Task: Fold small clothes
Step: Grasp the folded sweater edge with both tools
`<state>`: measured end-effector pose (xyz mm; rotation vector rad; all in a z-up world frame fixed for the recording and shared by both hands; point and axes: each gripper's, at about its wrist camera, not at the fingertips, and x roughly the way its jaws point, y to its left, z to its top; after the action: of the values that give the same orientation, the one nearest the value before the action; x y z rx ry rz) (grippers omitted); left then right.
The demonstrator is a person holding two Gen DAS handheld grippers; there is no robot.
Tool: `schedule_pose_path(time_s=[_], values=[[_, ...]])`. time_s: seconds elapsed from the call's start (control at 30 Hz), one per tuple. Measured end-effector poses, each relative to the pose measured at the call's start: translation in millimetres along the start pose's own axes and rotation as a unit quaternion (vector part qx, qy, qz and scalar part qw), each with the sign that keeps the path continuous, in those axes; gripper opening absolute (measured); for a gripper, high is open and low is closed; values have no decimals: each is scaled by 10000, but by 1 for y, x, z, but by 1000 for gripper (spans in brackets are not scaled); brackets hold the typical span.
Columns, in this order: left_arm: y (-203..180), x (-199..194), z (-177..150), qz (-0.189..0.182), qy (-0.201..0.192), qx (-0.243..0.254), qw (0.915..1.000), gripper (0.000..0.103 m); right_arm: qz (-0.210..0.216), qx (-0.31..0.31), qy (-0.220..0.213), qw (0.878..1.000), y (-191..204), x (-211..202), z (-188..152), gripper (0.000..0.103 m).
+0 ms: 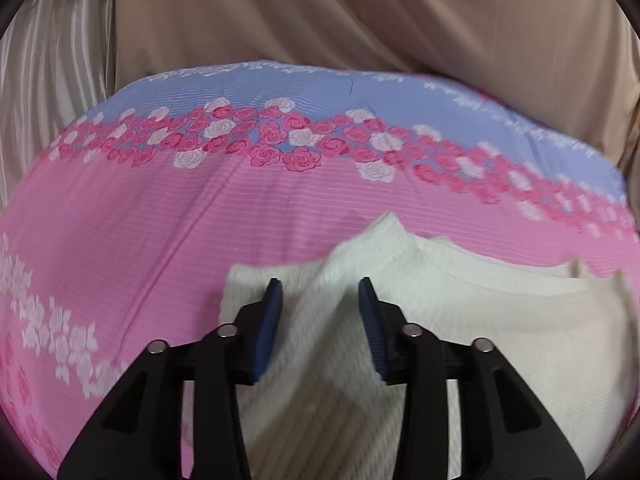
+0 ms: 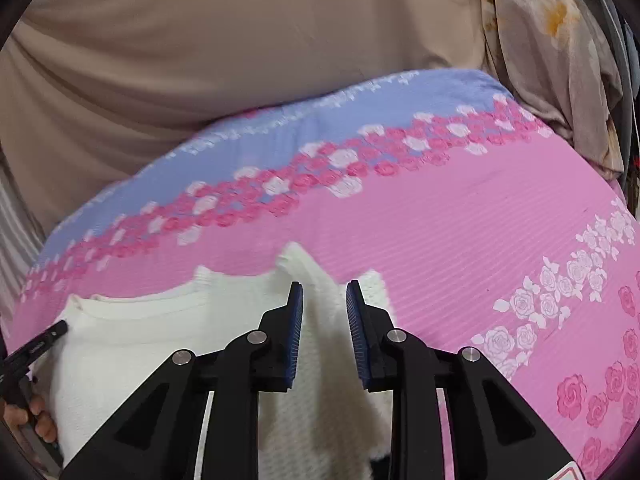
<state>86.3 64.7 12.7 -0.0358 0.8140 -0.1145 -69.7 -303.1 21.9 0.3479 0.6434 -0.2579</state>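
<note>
A small cream knitted garment [image 1: 460,304] lies on a pink and blue floral sheet [image 1: 140,232]. In the left wrist view my left gripper [image 1: 320,288] is open, its blue-padded fingers astride a raised fold near the garment's left shoulder. In the right wrist view the garment [image 2: 140,336] spreads to the left, and my right gripper [image 2: 324,292] is open astride a raised fold at its right shoulder. Neither gripper visibly pinches the cloth. The left gripper's tip [image 2: 48,336] shows at the far left of the right wrist view.
The sheet [image 2: 460,232] covers a rounded padded surface with a rose band across the middle. Beige cloth [image 1: 360,20] hangs behind it. A floral fabric [image 2: 560,60] hangs at the back right. Pale pleated curtain [image 1: 48,80] is at the left.
</note>
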Motion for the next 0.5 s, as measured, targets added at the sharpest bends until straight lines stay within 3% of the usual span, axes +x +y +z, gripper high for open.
schedule_pose_path(time_s=[0.07,0.27,0.4,0.5], values=[[5,-24,-11,69,-98,-86,9999,65,473,-317,144,9983,31,-16,-11,35],[26,-68,-43,24,112,-223,9997,70,1248,-1475,734,9784,130,-16,-63,36],[47,-64,-64,82,476,-345,9982,72,1132,-1740,1164,9713,154,12,-95,40],[61,-51,-80,-231,813,-582,9947,72,941,-1921,885,9728,158,11,-106,42]])
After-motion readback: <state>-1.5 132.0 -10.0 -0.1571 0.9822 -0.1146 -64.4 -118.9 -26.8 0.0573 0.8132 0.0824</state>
